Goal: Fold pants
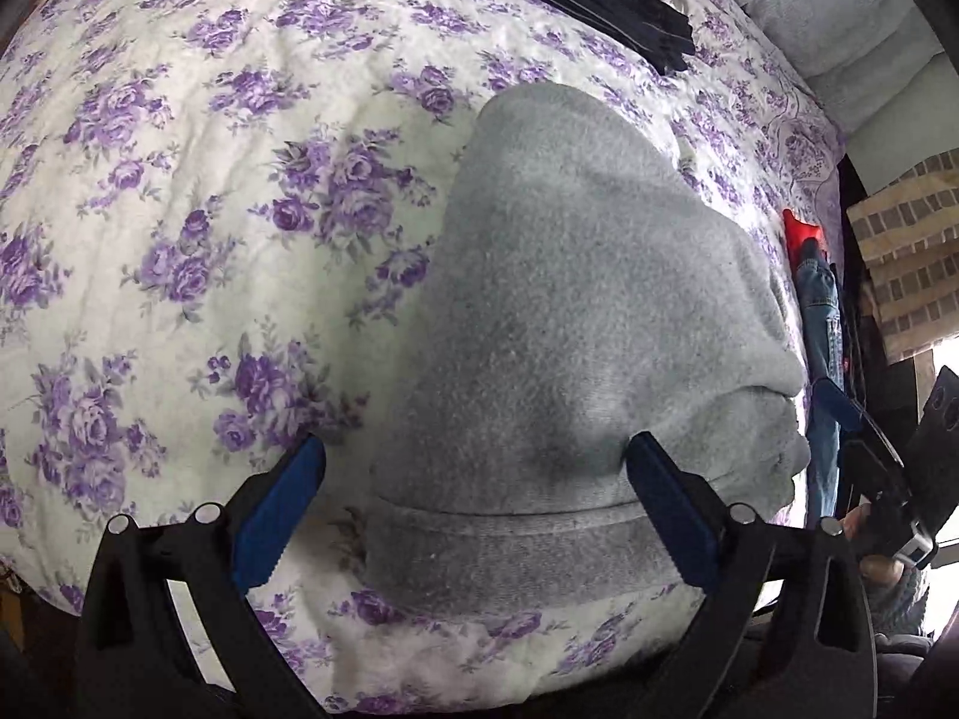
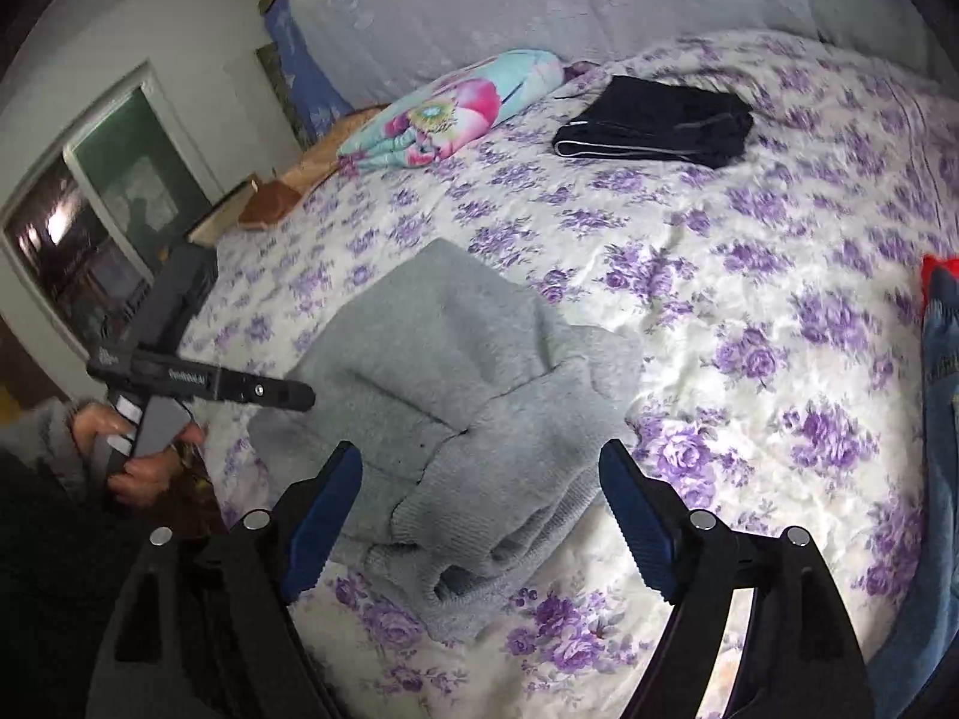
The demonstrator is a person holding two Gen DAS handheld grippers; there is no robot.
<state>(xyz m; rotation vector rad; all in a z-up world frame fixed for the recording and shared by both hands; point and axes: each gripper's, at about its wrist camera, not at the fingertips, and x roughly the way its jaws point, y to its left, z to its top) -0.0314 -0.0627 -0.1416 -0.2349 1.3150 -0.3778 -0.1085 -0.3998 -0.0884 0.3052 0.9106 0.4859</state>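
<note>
Grey fleece pants (image 1: 575,323) lie folded in a thick bundle on the floral bedspread (image 1: 180,239). My left gripper (image 1: 473,503) is open, its blue pads on either side of the waistband end, empty. In the right wrist view the same grey bundle (image 2: 455,383) lies in front of my right gripper (image 2: 479,509), which is open and empty just above its near edge. The left gripper (image 2: 240,389) shows there at the bundle's left side. The right gripper (image 1: 863,437) shows at the right edge of the left wrist view.
Folded dark pants (image 2: 659,120) lie at the far side of the bed, also in the left wrist view (image 1: 605,0). A floral pillow (image 2: 455,108) is at the back left. Blue jeans (image 2: 941,419) and a red item (image 1: 803,236) lie at the right edge.
</note>
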